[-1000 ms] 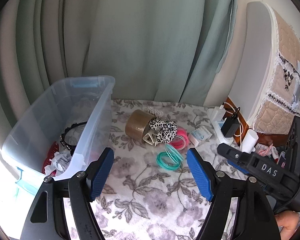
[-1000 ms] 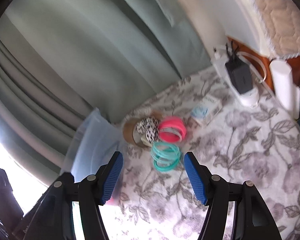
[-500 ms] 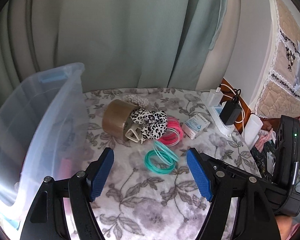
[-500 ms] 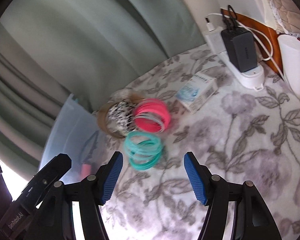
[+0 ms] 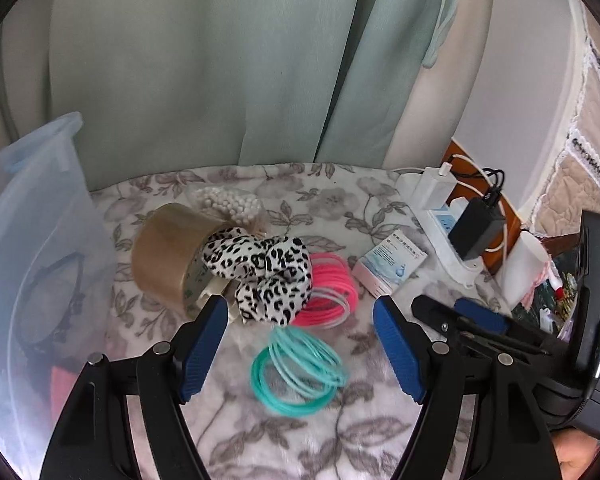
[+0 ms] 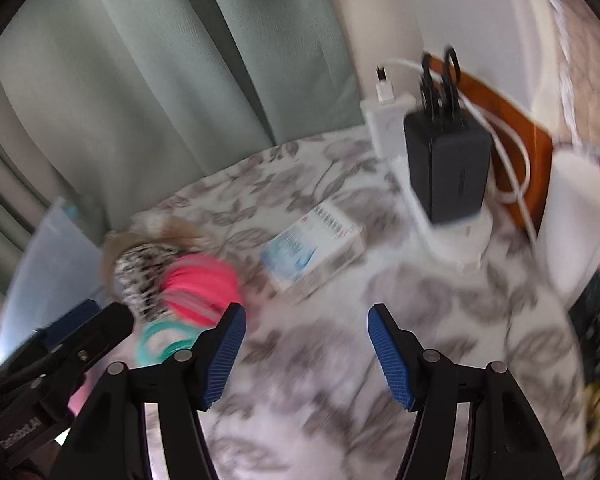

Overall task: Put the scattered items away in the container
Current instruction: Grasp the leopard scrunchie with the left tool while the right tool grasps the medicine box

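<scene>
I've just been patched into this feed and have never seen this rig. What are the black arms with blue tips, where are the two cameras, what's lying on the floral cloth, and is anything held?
No robot here: a person holds one two-finger gripper in each hand. Each picture comes from a fisheye camera on a gripper, looking along its blue pads. The left gripper and the right gripper are both open and empty. On the floral cloth lie teal rings, pink rings, a leopard-print scrunchie, a brown tape roll, a bag of white beads and a small box. The clear bin stands at left, with things already inside.
</scene>
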